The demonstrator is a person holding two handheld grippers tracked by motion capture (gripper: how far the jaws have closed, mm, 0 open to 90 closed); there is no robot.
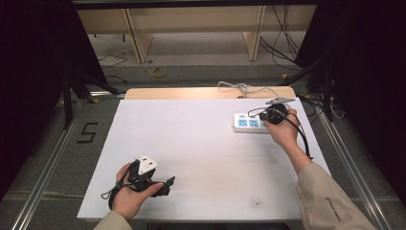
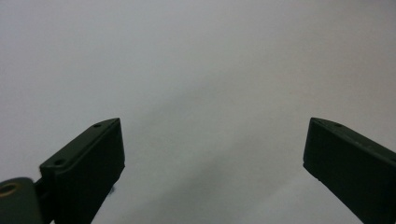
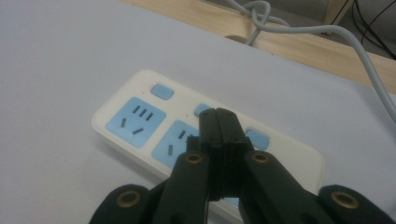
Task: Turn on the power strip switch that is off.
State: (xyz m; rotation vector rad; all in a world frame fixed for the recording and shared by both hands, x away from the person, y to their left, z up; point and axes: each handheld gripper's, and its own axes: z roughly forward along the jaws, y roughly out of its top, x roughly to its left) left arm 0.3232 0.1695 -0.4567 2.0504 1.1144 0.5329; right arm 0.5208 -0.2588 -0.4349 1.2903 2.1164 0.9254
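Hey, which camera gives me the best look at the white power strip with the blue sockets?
The right gripper view: the power strip is close, with sockets and switches clear behind the shut right gripper. The high view shows it small at the table's far right.

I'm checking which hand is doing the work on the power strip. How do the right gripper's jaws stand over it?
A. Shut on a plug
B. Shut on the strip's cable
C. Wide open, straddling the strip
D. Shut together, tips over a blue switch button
D: in the right gripper view the right gripper has its two black jaws pressed together with nothing between them, tips over a small blue button of the white power strip.
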